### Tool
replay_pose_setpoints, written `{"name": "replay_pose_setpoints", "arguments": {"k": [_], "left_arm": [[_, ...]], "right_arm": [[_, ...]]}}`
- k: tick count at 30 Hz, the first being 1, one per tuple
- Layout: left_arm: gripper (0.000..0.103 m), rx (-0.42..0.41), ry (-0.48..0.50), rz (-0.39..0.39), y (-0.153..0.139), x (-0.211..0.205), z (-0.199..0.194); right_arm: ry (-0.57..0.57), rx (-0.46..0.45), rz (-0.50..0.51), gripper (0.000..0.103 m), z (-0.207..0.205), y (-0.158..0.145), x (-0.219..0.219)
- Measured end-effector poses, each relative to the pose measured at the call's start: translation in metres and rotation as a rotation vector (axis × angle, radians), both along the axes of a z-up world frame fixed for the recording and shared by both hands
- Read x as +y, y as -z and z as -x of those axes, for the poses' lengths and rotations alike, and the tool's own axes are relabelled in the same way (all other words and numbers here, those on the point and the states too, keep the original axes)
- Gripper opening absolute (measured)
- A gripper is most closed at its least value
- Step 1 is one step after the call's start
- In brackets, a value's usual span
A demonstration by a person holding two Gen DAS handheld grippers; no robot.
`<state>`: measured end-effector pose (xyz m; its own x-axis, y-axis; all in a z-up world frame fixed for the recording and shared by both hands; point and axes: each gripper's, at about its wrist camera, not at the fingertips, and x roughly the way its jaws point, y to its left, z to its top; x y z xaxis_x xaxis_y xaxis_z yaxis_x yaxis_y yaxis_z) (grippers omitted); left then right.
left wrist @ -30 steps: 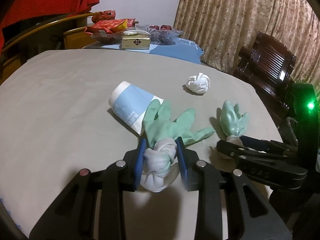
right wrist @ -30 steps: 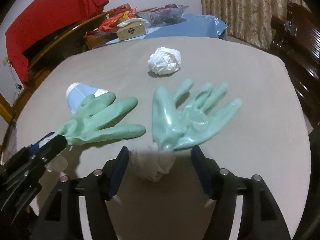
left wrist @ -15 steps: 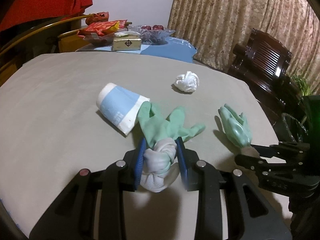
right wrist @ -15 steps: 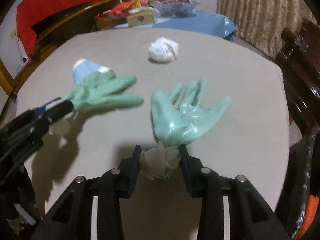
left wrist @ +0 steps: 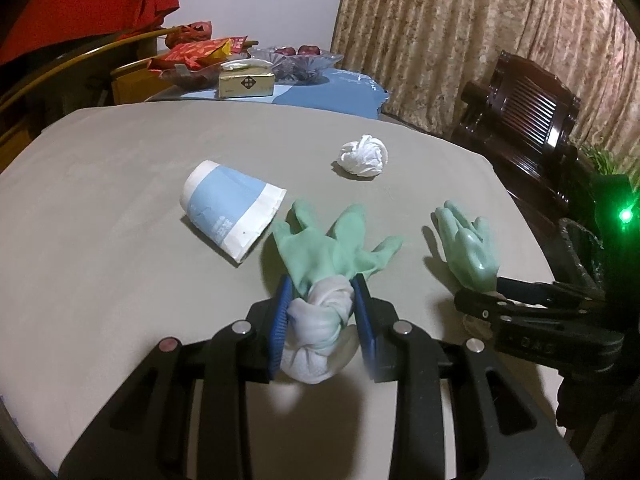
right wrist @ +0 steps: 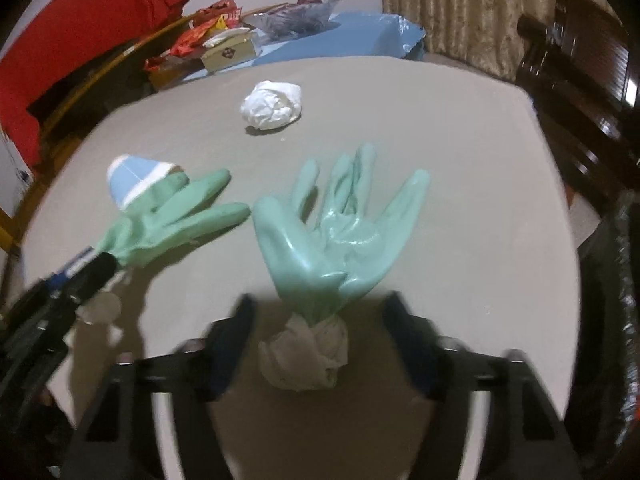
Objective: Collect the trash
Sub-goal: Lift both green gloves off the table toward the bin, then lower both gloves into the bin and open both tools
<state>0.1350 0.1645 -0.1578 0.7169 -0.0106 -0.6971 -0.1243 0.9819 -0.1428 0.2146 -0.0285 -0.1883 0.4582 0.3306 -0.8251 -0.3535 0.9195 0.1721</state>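
My left gripper is shut on the white cuff of a green glove, held just above the grey table. It also shows in the right wrist view. My right gripper is open, its jaws wide apart on either side of the cuff of a second green glove, which it does not grip. That glove also shows in the left wrist view. A blue and white paper cup lies on its side. A crumpled white tissue lies farther back.
A tissue box, snack packets and a glass bowl sit on a blue cloth beyond the table. A dark wooden chair stands at the right. A black bag hangs at the table's right edge.
My right gripper, shut on the second glove's cuff half a second ago, has opened wide. The left gripper still holds its glove and has shifted slightly.
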Motion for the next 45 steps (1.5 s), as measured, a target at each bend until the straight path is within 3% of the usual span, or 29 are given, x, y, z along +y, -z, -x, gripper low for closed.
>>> {"name": "replay_pose_setpoints", "arguments": {"k": [1,2,5,26,36,45], "left_arm": [[0.03,-0.001,0.003,0.001,-0.001,-0.001,0.0],[0.03,-0.004,0.006,0.002,-0.002,-0.002,0.0],[0.03,-0.01,0.017,0.003,-0.006,-0.008,0.0],[0.029,-0.163,0.109,0.023,-0.076,-0.059,0.01],[0.029,-0.225,0.158,0.037,-0.102,-0.087,0.012],[0.029,-0.262,0.259,0.051,-0.118,-0.136,0.006]], "right_arm": [[-0.007,0.011,-0.022,0.037,0.0,0.0,-0.002],[-0.011,0.024,-0.039,0.034,0.0,0.0,-0.004],[-0.012,0.012,-0.049,0.033,0.004,-0.007,-0.009],[0.032,-0.177,-0.114,0.032,0.04,-0.101,-0.068],[0.073,-0.239,-0.12,0.032,0.052,-0.126,-0.099],[0.181,-0.275,-0.107,0.032,0.06,-0.14,-0.158]]}}
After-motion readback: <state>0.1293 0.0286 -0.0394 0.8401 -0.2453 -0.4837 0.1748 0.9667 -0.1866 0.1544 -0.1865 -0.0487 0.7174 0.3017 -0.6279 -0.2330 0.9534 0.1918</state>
